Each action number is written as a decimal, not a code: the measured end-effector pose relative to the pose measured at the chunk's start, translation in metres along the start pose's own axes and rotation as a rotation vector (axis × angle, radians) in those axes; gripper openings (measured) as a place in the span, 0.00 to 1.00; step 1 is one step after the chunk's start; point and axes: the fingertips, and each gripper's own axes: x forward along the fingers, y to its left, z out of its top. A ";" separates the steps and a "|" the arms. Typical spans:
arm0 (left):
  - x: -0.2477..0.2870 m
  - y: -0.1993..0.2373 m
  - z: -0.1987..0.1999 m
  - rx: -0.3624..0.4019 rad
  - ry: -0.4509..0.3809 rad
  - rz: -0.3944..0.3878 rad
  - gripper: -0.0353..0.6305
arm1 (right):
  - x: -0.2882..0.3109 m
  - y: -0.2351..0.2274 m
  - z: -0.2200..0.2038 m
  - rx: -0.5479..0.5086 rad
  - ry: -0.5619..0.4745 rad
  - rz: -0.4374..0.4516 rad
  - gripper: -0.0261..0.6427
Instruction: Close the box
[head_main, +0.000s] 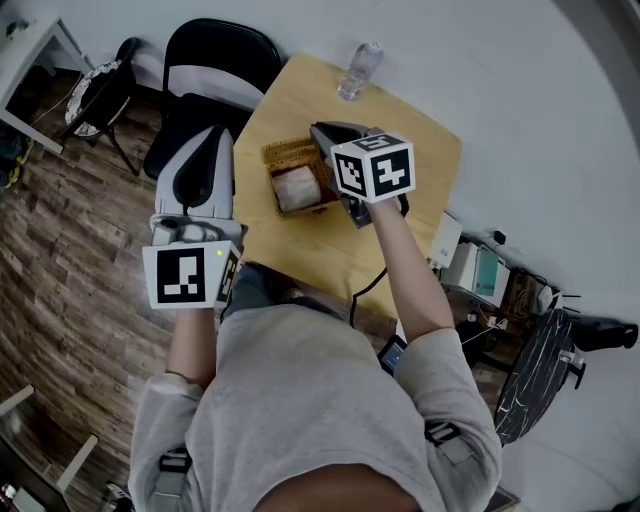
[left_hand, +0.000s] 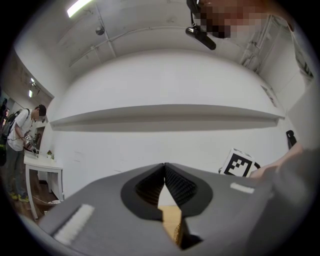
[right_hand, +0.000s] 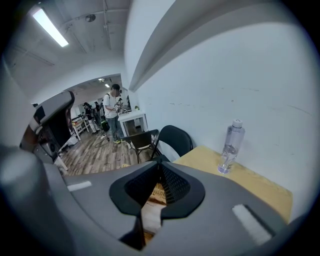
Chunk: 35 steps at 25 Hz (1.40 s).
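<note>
Open woven wicker box, pale contents showing, sits near the left edge of the light wooden counter. The right hand-held gripper hangs just above the box's far right corner, jaws together and empty. The left hand-held gripper, jaws likewise closed on nothing, hovers beyond the counter's left edge, over a black chair. A clear plastic bottle stands at the far edge.

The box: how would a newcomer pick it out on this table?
Find the wooden table by the white wall. Left of its middle sits the box, the only woven brown thing, open with something white inside; the clear water bottle stands apart at the far edge.
</note>
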 end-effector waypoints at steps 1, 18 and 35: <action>-0.003 -0.003 0.001 0.001 0.000 0.001 0.14 | -0.003 0.001 -0.003 0.001 -0.002 0.001 0.07; -0.042 -0.036 0.010 0.013 -0.010 0.006 0.14 | -0.036 0.021 -0.048 0.006 -0.016 0.003 0.07; -0.060 -0.053 0.011 0.025 0.000 0.011 0.14 | -0.044 0.023 -0.088 0.037 -0.009 -0.001 0.07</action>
